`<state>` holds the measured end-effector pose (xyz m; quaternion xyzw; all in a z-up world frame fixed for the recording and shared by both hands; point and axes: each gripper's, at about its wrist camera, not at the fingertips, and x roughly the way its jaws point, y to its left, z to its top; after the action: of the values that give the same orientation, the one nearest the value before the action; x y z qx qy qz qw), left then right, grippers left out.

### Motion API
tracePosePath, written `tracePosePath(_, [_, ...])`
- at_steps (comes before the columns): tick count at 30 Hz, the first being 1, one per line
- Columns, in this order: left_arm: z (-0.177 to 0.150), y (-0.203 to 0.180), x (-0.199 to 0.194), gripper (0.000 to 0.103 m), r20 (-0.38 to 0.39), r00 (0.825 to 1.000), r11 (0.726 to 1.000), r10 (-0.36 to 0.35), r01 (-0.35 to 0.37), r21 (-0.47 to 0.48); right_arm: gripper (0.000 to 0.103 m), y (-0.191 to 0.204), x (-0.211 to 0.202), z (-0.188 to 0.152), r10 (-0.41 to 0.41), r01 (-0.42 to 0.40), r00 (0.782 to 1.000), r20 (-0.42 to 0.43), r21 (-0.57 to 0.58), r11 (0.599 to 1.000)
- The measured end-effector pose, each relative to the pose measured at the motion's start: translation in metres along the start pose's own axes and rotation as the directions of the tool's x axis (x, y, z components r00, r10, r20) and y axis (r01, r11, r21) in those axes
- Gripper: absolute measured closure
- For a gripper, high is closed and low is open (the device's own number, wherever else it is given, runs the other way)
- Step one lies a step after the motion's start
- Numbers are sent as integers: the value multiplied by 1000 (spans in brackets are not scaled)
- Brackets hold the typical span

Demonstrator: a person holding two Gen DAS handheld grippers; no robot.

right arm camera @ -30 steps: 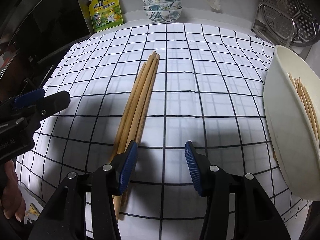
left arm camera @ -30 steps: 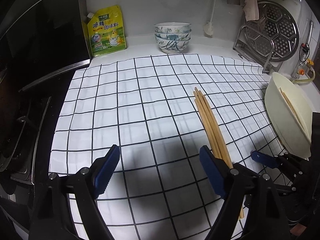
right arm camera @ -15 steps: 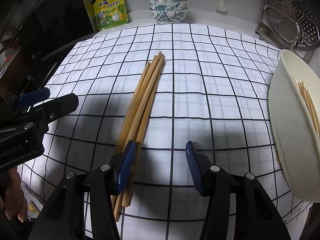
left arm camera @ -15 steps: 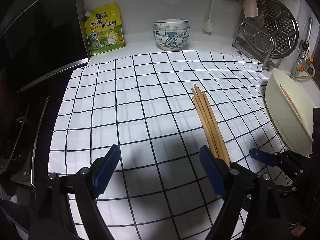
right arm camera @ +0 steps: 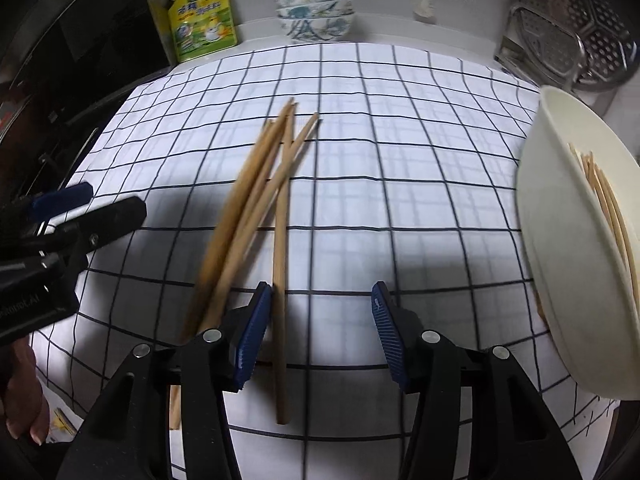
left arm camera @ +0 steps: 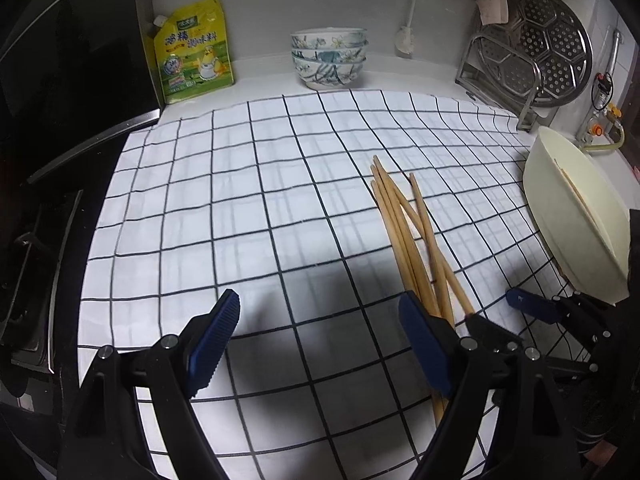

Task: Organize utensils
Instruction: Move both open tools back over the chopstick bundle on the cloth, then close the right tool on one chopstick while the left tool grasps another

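Observation:
Several wooden chopsticks lie fanned on the white checked cloth; they also show in the left wrist view. One chopstick lies just inside my right gripper's left finger, between the open jaws. My right gripper is open low over their near ends. My left gripper is open and empty, left of the chopsticks. A cream oval dish at the right holds more chopsticks; the dish also shows in the left wrist view.
Stacked patterned bowls and a yellow seasoning pouch stand at the back wall. A metal steamer rack leans at the back right. A dark stove lies left of the cloth.
The chopsticks, a neat bundle before, have spread into a fan. My right gripper has moved forward and left, so one chopstick now lies between its jaws. The left gripper has barely moved.

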<state>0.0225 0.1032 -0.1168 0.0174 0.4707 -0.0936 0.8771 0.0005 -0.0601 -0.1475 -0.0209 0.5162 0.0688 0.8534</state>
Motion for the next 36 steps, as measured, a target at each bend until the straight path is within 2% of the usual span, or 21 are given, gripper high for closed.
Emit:
tracePosePath(9, [-6, -17, 15, 23, -39, 999, 999, -31, 32, 31, 53, -25, -5, -4, -54, 54, 999, 4, 62, 997])
tracePosePath(19, [-11, -25, 30, 23, -70, 997, 998, -24, 28, 56, 53, -29, -6, -3, -47, 47, 999, 7, 80, 996])
tracePosePath(27, [-12, -30, 37, 14, -96, 995, 997, -8, 16, 78, 53, -27, -6, 0, -41, 40, 999, 10, 82, 996])
tracePosePath(29, [-12, -31, 38, 14, -91, 996, 995, 15, -6, 97, 53, -27, -5, 0, -40, 39, 999, 8, 81, 996])
tracePosePath(31, [-12, -28, 39, 15, -92, 996, 996, 18, -10, 88, 53, -26, -4, 1, -40, 39, 999, 5, 77, 996])
tracePosePath(36, [-7, -18, 37, 32, -74, 997, 998, 26, -21, 65, 53, -21, 2, 6, -41, 41, 999, 2, 54, 998])
